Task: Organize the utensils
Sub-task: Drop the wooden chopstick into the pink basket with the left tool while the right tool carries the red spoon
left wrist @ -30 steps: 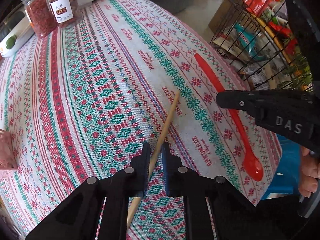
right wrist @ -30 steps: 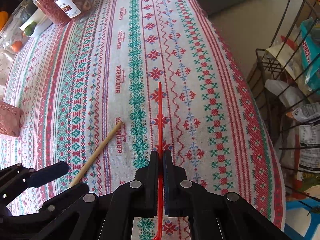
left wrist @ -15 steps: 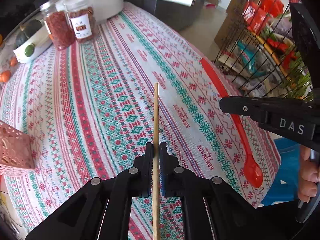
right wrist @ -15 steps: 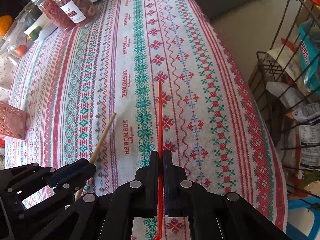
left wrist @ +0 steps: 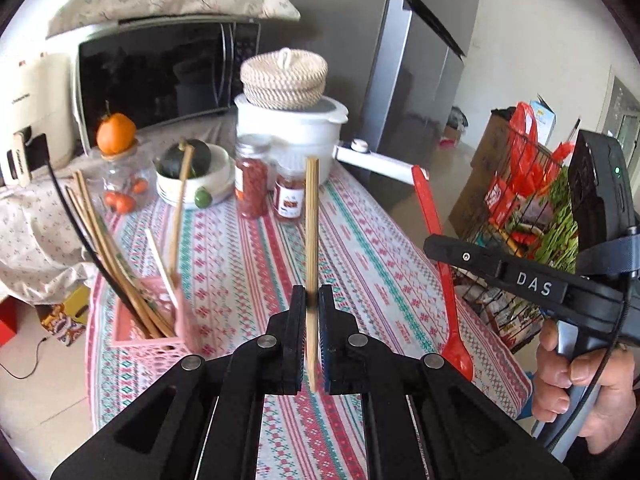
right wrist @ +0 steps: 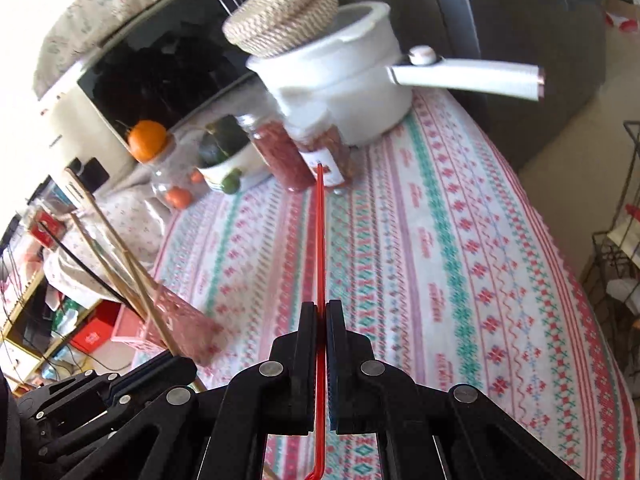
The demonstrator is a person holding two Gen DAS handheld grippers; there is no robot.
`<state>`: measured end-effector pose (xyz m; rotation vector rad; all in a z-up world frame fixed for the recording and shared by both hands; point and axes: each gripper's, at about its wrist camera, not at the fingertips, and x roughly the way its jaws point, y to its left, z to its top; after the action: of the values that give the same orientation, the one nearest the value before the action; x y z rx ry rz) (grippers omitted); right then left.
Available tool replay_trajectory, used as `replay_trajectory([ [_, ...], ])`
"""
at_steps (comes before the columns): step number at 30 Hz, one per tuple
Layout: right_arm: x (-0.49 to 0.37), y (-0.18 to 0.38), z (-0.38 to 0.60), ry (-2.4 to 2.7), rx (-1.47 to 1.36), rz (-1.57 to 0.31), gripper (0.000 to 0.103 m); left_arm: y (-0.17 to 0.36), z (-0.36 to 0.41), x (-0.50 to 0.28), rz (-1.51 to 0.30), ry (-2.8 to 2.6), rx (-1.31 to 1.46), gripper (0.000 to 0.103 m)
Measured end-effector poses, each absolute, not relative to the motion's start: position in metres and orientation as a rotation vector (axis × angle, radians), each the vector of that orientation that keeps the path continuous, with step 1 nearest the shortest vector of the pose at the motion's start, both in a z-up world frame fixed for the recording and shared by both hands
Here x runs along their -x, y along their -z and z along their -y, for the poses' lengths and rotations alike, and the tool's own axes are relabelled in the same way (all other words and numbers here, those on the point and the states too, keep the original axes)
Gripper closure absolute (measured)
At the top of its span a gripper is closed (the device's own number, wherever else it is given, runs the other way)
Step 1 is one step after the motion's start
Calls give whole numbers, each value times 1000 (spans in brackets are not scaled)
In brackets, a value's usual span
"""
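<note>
Left wrist view: left hand-held gripper pinches a wooden chopstick, jaws pressed onto it, stick upright and lifted clear of the bench with its patterned cloth. Pink utensil basket sits at the bench's left edge, holding several chopsticks that lean left. Right hand-held gripper enters from the right, held by a person's hand; a red spoon hangs from it, bowl end down, above the bench's right edge. At the far end of the bench: two spice jars, white pot with a woven lid, bowl with a green squash, microwave behind. Wire rack with groceries off the bench to the right.

Right wrist view: right hand-held gripper is pressed tight on the red spoon's thin handle, seen edge-on, tip pointing toward the spice jars. Spoon is off the bench. Pink basket, blurred, lower left with chopsticks sticking out. Left hand-held gripper shows at bottom left, near the basket; its grip can't be read from here. White pot sits beyond the jars.
</note>
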<state>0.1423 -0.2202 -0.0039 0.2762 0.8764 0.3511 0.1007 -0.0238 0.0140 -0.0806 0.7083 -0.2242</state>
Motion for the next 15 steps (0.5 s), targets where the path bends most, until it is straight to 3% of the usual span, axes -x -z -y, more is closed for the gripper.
replay_trajectory([
  [10, -133, -19, 173, -385, -192, -717, 101, -77, -82, -61, -405, 26, 215, 97],
  [15, -136, -15, 161, -394, -197, -714, 101, -68, -105, -73, -418, -55, 225, 97],
])
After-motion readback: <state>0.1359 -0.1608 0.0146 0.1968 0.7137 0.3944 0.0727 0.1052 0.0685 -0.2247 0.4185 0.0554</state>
